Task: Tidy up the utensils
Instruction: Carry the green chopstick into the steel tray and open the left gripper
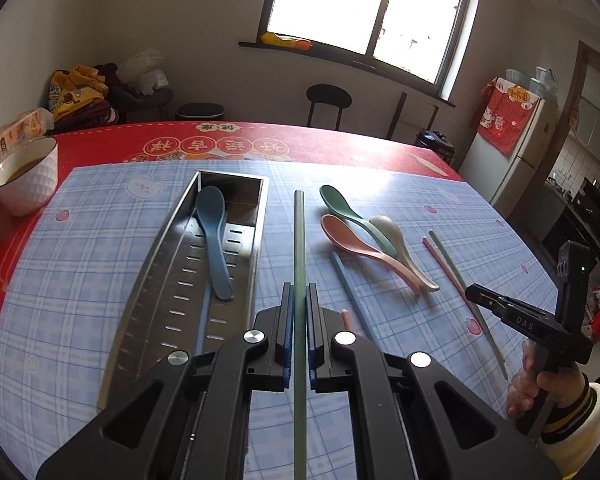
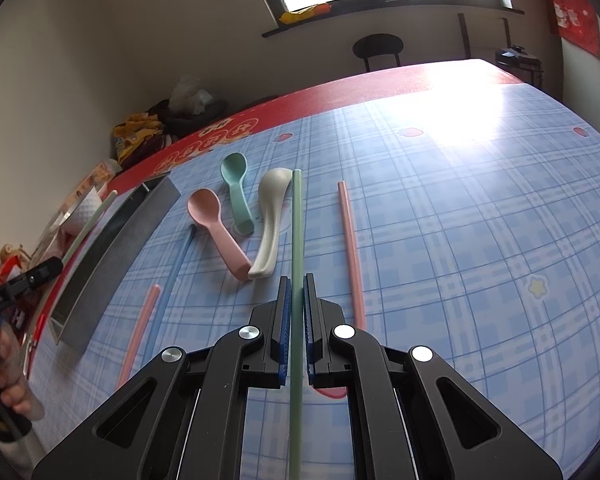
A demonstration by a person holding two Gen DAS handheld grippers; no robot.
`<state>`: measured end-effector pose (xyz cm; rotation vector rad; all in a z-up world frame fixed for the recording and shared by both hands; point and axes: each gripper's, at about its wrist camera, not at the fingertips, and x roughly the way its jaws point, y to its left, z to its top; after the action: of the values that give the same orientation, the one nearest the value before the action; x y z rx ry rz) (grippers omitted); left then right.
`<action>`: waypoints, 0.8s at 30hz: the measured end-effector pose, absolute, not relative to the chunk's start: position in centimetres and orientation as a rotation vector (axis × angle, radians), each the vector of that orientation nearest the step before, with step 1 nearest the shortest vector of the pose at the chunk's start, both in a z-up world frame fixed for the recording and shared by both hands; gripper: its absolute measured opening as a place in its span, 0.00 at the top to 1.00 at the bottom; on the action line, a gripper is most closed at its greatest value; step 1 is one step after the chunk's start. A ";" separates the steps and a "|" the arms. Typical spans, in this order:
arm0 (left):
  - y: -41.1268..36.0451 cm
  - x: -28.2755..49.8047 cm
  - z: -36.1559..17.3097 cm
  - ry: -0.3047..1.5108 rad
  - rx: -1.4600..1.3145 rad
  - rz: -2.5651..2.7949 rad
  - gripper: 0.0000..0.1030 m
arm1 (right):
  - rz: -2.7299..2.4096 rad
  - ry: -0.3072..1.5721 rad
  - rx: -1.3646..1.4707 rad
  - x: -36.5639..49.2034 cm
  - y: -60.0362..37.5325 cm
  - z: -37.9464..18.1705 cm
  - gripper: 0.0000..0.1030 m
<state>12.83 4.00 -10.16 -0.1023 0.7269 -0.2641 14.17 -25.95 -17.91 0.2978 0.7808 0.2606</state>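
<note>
Left gripper [image 1: 299,300] clamped on green chopstick [image 1: 299,240], just right of steel tray [image 1: 168,280]; right gripper [image 2: 296,292] clamps 2nd green chopstick [image 2: 297,220] near spoons; both light, stiff, slippery, prob. best pinched mid-length.

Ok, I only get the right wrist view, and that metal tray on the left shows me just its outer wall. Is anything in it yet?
Observer: Yes, one blue spoon lies inside the metal tray, with its bowl toward the far end.
Operator: And the other claw, does it have something?
Observer: The left claw is shut on a green chopstick, just beside the tray.
Operator: Is the tray's bottom solid?
Observer: No, its floor has rows of slots cut through it.
</note>
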 end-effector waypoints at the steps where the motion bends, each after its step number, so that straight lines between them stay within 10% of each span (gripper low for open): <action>1: 4.4 13.2 -9.9 0.725 -0.094 -0.253 0.94 | 0.260 0.780 0.298 14.2 -26.0 -17.9 0.94; 24: 6.2 21.4 -13.9 0.943 -0.086 -0.220 0.94 | 0.245 0.790 0.297 14.4 -25.8 -18.0 0.94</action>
<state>21.41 6.21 -13.87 -0.0859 0.9434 -0.2195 14.36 -25.79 -18.02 0.2969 0.7900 0.2448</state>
